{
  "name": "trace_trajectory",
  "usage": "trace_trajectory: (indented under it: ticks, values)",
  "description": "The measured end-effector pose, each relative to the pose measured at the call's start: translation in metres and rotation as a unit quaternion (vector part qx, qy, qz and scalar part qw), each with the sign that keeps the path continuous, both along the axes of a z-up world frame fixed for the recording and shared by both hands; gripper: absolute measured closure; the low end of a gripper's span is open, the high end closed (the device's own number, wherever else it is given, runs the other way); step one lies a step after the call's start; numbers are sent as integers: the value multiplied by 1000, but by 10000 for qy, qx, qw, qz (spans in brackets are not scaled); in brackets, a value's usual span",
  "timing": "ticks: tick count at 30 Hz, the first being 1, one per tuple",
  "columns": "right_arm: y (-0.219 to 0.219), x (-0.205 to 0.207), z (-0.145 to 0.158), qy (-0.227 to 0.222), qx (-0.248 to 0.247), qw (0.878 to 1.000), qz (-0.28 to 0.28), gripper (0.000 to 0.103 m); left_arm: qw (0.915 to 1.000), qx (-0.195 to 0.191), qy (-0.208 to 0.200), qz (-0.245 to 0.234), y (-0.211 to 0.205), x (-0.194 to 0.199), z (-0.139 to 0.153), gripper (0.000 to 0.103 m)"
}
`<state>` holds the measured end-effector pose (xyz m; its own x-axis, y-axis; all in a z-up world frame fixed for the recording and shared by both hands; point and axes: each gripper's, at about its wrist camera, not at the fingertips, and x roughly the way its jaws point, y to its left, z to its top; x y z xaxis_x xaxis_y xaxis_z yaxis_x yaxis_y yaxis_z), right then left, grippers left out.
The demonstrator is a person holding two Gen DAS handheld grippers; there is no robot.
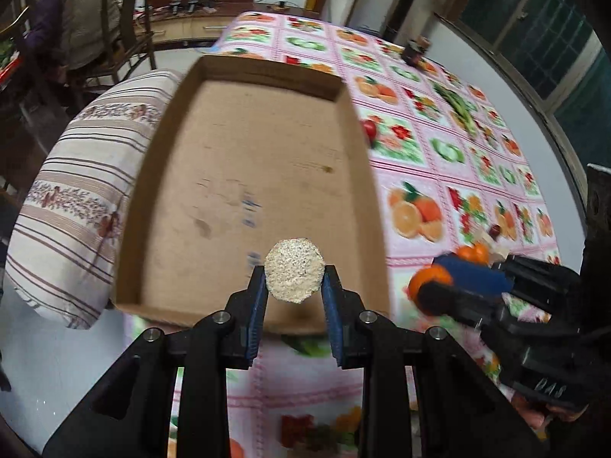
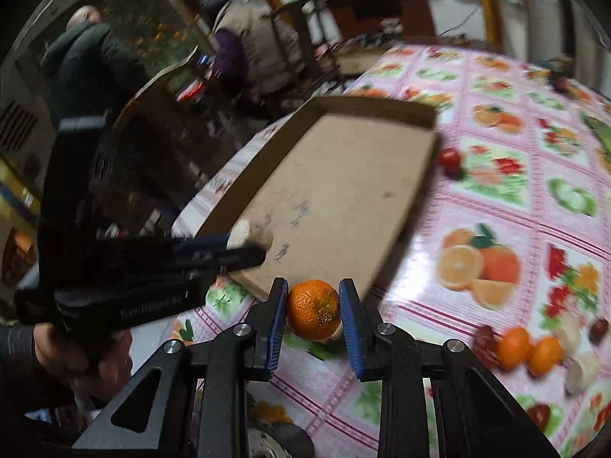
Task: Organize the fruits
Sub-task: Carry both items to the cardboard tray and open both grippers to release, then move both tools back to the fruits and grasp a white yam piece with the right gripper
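My left gripper (image 1: pixel 294 284) is shut on a pale cut banana piece (image 1: pixel 294 274), held over the near end of a shallow cardboard tray (image 1: pixel 244 175) with nothing inside. My right gripper (image 2: pixel 314 307) is shut on a small orange (image 2: pixel 314 308), just short of the tray's near corner (image 2: pixel 324 191). The left wrist view shows the right gripper (image 1: pixel 450 286) and its orange (image 1: pixel 427 280) at the lower right. The right wrist view shows the left gripper (image 2: pixel 244 246) with the banana piece (image 2: pixel 240 233) at the tray's edge.
The table has a pink fruit-print cloth (image 1: pixel 439 160). Two oranges (image 2: pixel 529 349), banana pieces (image 2: pixel 580 372) and dark red fruits (image 2: pixel 485 337) lie at the right. A red fruit (image 2: pixel 450 159) sits beside the tray's far right side. A striped cushion (image 1: pixel 76 198) lies left of the tray. People sit beyond.
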<state>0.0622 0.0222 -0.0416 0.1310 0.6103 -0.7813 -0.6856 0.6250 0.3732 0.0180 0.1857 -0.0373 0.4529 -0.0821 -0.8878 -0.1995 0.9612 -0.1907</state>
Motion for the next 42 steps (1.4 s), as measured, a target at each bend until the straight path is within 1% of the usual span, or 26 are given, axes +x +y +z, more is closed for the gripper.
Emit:
trace_trajectory:
  ticks: [5, 10, 13, 17, 19, 22, 24, 25, 26, 27, 29, 31, 32, 33, 37, 42]
  values:
    - [33, 6, -21, 155, -289, 9988, 359, 75, 9997, 17, 181, 159, 24, 8, -18, 77]
    - [52, 10, -38, 304, -516, 9965, 584, 75, 9994, 56, 315, 161, 30, 9, -29, 77]
    - [58, 8, -46, 311, -645, 9951, 678, 75, 9988, 49, 443, 183, 31, 10, -36, 77]
    - [60, 11, -53, 330, -717, 9947, 657, 74, 9979, 87, 630, 120, 27, 11, -46, 77]
    - [60, 11, -56, 308, -804, 9941, 662, 74, 9980, 191, 606, 53, 25, 9, -45, 77]
    - [60, 11, -60, 314, -827, 9939, 661, 73, 9979, 197, 619, 5, 24, 10, -46, 77]
    - [59, 10, -60, 349, -804, 9940, 651, 71, 9976, 251, 648, 26, 24, 10, -48, 77]
    - [68, 9, -60, 340, -811, 9941, 642, 71, 9975, 260, 659, 17, 24, 10, -48, 77]
    - [68, 10, -60, 340, -816, 9941, 636, 71, 9974, 268, 663, 13, 23, 11, -48, 77]
    - [67, 11, -61, 356, -833, 9939, 627, 65, 9974, 261, 669, 15, 22, 12, -47, 77]
    - [63, 12, -60, 342, -829, 9942, 589, 59, 9975, 242, 659, 1, 22, 11, -46, 74]
    - [59, 12, -56, 322, -763, 9950, 554, 54, 9976, 260, 637, 13, 20, 10, -44, 64]
    - [58, 12, -53, 300, -721, 9955, 539, 52, 9978, 275, 608, 34, 20, 9, -42, 55]
    - [56, 12, -50, 285, -697, 9957, 533, 52, 9979, 296, 581, 63, 20, 9, -40, 52]
    - [46, 9, -38, 244, -547, 9970, 488, 52, 9986, 263, 442, 96, 19, 6, -30, 52]
    - [19, 5, -22, 190, -345, 9989, 251, 52, 9992, 243, 315, 72, 12, 4, -19, 52]
